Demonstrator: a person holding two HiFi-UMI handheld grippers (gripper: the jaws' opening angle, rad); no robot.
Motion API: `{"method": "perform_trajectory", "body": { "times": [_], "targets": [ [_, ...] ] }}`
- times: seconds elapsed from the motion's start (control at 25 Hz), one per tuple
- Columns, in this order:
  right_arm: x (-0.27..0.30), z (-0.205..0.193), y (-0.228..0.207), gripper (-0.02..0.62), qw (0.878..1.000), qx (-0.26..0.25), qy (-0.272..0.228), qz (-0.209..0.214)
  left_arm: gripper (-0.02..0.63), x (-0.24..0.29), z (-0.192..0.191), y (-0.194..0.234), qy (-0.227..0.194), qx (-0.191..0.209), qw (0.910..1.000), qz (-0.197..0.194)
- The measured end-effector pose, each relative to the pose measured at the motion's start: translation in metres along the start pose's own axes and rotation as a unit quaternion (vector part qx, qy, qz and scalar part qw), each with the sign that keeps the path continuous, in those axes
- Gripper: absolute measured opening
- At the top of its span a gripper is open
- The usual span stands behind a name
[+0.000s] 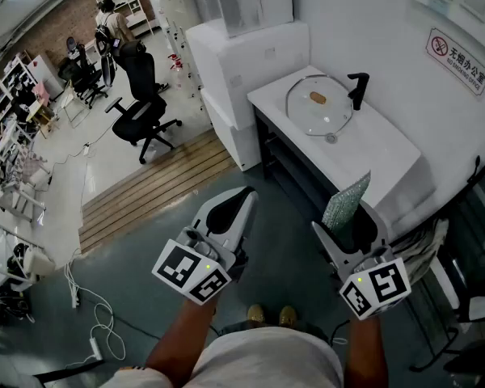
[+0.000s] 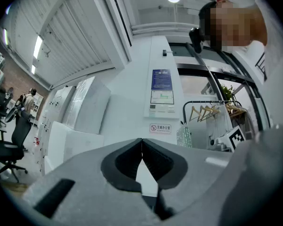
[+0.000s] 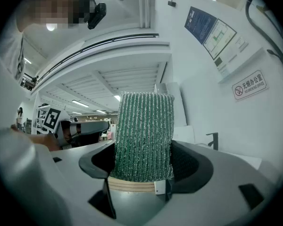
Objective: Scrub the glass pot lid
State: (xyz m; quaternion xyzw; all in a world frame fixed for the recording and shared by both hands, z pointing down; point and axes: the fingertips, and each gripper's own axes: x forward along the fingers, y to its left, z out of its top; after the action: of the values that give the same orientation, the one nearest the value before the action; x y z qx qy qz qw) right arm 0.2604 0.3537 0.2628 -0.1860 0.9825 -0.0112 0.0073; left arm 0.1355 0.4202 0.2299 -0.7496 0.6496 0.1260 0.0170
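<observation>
White counter (image 1: 372, 156) runs along the wall ahead of you and to the right, and the glass pot lid (image 1: 318, 105) lies flat on its far end, with a brown knob (image 1: 317, 99) at its centre. A black tap (image 1: 358, 90) stands just beside the lid's right edge, and a small round metal fitting (image 1: 331, 138) sits on the counter just at the lid's near rim. On the wall to the right of the tap hangs a white sign with a red no-smoking symbol (image 1: 459, 60). Both grippers are held well short of the lid, over the grey floor. Your right gripper (image 1: 352, 226) is clamped on a green scrub pad (image 1: 345, 203), which stands upright out of the jaws; the right gripper view shows the same ribbed, glittery pad (image 3: 144, 135) pressed between the two dark pads. Your left gripper (image 1: 230, 208) sits to the left of it, well apart, and its jaws meet at the tips with nothing between them, as the left gripper view (image 2: 141, 142) shows. Each gripper carries a cube with black and white square markers at its near end. Left of the counter stand large white boxes (image 1: 242, 63), then a low wooden platform (image 1: 158, 188), a black office chair (image 1: 141, 103) and, far off, a person (image 1: 111, 18) among desks.
</observation>
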Motion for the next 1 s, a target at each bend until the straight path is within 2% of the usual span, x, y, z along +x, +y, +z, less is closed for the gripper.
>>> {"method": "perform_trajectory", "body": {
  "times": [0.6, 1.0],
  "targets": [
    [0.016, 0.001, 0.006, 0.348, 1.000, 0.008, -0.005, -0.003, 0.015, -0.005, 0.001, 0.018, -0.004, -0.006, 1.0000, -0.001],
    [0.033, -0.003, 0.019, 0.348, 1.000, 0.008, 0.004, -0.016, 0.015, -0.015, 0.003, 0.048, -0.011, -0.016, 0.9998, -0.005]
  ]
}}
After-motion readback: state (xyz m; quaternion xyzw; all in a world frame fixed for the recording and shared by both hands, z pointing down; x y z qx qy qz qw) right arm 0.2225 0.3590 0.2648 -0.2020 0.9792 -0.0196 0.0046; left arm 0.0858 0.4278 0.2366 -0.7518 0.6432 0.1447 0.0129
